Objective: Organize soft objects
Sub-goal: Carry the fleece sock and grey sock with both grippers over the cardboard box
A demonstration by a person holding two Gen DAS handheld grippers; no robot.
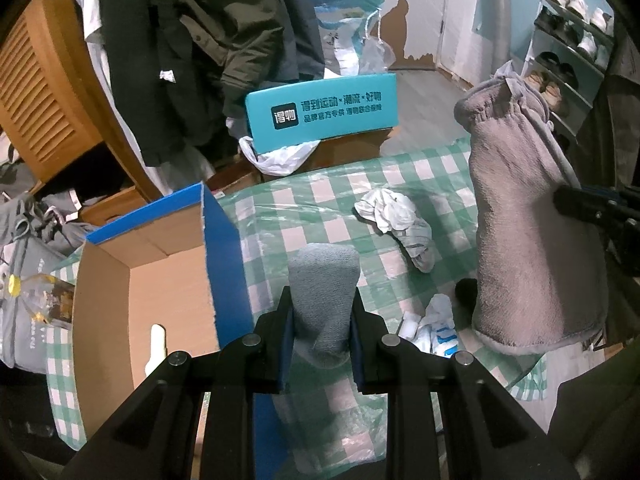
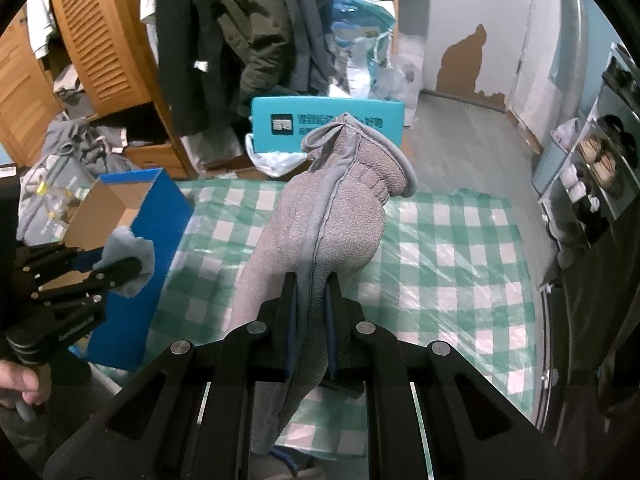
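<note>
The grey fleece glove (image 2: 320,216) is the biggest soft thing in play here, and it's up in the air over the checked counter (image 2: 460,248), pinched along its seam by the right tool (image 2: 312,312), whose jaws are pressed tight together on the fabric. Its long axis runs away from that tool, cuff end farthest out and pointing roughly toward the teal box (image 2: 280,120) past the far edge, with the rest drooping below the grip. From the left wrist view it hangs more or less upright, cuff on top. Next down in size, the cardboard box (image 1: 168,264) with blue sides sits at the counter's left edge and looks pretty much empty apart from a small white thing I can't make out, so I'd say the sorting has barely got going. The left tool (image 1: 322,320) is clamped on a smaller blue-grey sock (image 1: 324,280), which sticks straight out forward between the pads, just beside the box's blue wall. Still lying loose on the counter: a crumpled white and grey sock bundle (image 1: 394,216), a white and blue sock (image 1: 436,324) and something small and dark (image 1: 466,290) near the glove's lower end. So two items lifted, at least three left, none boxed that I can see.
</note>
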